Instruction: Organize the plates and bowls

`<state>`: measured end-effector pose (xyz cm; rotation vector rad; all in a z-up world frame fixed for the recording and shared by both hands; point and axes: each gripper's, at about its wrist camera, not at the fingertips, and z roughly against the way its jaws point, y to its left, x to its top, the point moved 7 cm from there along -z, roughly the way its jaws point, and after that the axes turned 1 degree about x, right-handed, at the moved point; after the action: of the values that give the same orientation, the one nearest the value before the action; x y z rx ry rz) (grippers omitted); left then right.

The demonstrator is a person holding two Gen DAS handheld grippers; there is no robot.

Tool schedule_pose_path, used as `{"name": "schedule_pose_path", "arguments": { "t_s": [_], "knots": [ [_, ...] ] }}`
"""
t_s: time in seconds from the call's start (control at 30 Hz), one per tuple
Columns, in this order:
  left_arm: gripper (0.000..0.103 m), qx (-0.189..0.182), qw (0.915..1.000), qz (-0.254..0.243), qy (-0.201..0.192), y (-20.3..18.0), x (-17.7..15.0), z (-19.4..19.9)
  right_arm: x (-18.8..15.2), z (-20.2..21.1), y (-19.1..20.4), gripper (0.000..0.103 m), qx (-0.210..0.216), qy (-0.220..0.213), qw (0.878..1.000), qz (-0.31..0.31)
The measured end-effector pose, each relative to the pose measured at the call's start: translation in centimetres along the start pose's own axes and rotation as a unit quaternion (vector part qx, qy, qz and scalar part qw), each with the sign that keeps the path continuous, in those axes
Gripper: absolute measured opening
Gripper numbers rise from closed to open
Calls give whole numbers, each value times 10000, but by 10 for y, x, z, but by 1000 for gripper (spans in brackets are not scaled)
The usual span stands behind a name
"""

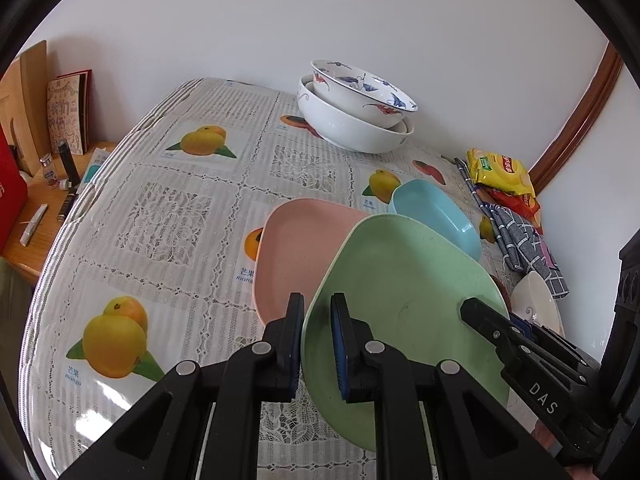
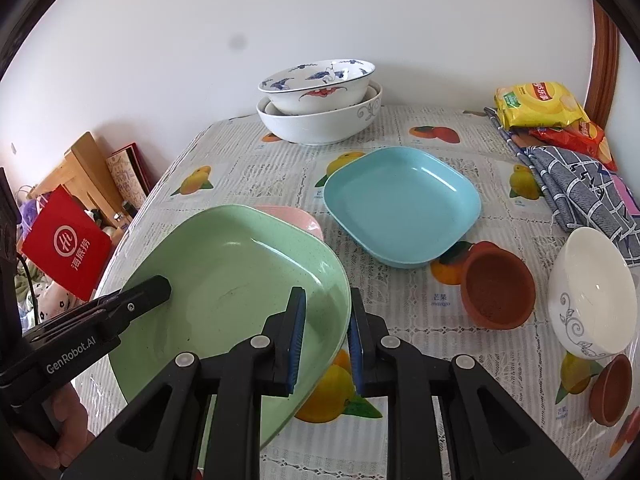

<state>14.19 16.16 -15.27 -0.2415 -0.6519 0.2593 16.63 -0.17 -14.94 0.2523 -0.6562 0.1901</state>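
A green square plate (image 1: 400,276) (image 2: 232,268) hangs tilted above the table, held at two opposite rims. My left gripper (image 1: 318,300) is shut on its near left rim. The right gripper (image 2: 326,294) is shut on its right rim. Under the green plate lies a pink plate (image 1: 300,248) (image 2: 308,218), partly hidden. A blue plate (image 1: 436,212) (image 2: 404,204) rests on the table just beyond. Two painted white bowls (image 1: 352,120) (image 2: 320,120) stand nested at the far edge by the wall.
A white bowl (image 2: 592,292) leans on its side at the right, with two small brown bowls (image 2: 498,286) (image 2: 612,392) near it. Snack bags (image 2: 536,106) and a checked cloth (image 2: 580,192) lie at the far right. A red bag (image 2: 66,242) stands left of the table.
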Motion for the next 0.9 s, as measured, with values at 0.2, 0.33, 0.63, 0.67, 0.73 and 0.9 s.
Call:
{"name": "schedule_pose_path", "arguments": {
  "t_s": [0.2,0.33,0.63,0.67,0.73,0.9],
  "knots": [
    [14,113,9998,128,43,17,-5,-3,-5,-14,11,20,117,138,9998,78],
    [14,187,9996,204,34,26,-1,-6,-1,-22,20,20,120,153,9996,198],
    [14,288,9993,224,33,30,11,-26,18,-42,21,20,86,97,9993,343],
    [14,298,9993,222,50,29,11,-29,19,-44,20,20,86,104,9993,346],
    [14,317,9993,210,54,29,11,-33,21,-50,19,21,90,134,9991,392],
    [14,380,9992,94,-23,27,16,-37,24,-62,18,21,28,173,9985,511]
  ]
}}
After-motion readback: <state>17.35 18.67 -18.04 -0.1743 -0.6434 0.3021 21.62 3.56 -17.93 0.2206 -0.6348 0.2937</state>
